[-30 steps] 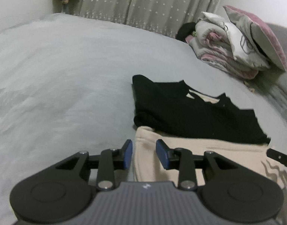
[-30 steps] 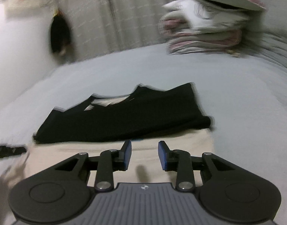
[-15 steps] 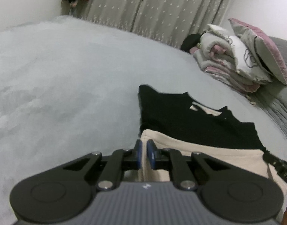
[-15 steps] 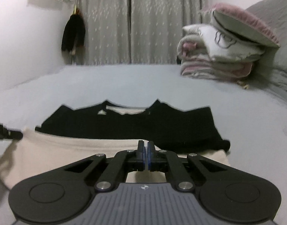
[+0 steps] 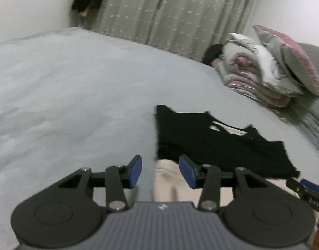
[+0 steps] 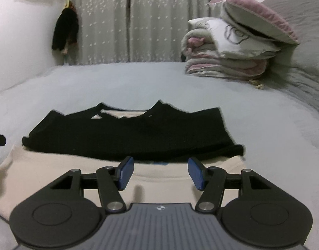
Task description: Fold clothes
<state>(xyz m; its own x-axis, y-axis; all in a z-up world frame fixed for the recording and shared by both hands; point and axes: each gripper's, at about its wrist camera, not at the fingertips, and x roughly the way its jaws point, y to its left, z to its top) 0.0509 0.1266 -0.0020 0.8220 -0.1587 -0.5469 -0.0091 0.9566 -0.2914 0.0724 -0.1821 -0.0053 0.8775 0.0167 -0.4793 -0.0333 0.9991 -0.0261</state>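
Clothes: cream garment (image 6: 61, 173) lies flat on the grey bed (image 5: 65, 95), black top (image 6: 128, 133) folded on its far half; long axis of both runs side to side across the views. Left gripper (image 5: 160, 171) sits at the cream garment's left edge, cloth edge showing in the gap but pads not pressing on it; jaws opening, released. Black top is just ahead and to the right of it. In the left view the tip of the other gripper shows at the far right edge, over the cream cloth. Right gripper (image 6: 160, 173) is over the cream garment's near right part, jaws opening, nothing pinched, cloth below and ahead. Right corner of the cream cloth is just right of it. Each hand nearer its own end of the near hem.

Versus half a second ago: both jaws were clamped tight at the cream hem, now both stand apart and the hem lies flat. Garment positions unchanged. Pillow stack (image 6: 232, 48) far right, untouched.
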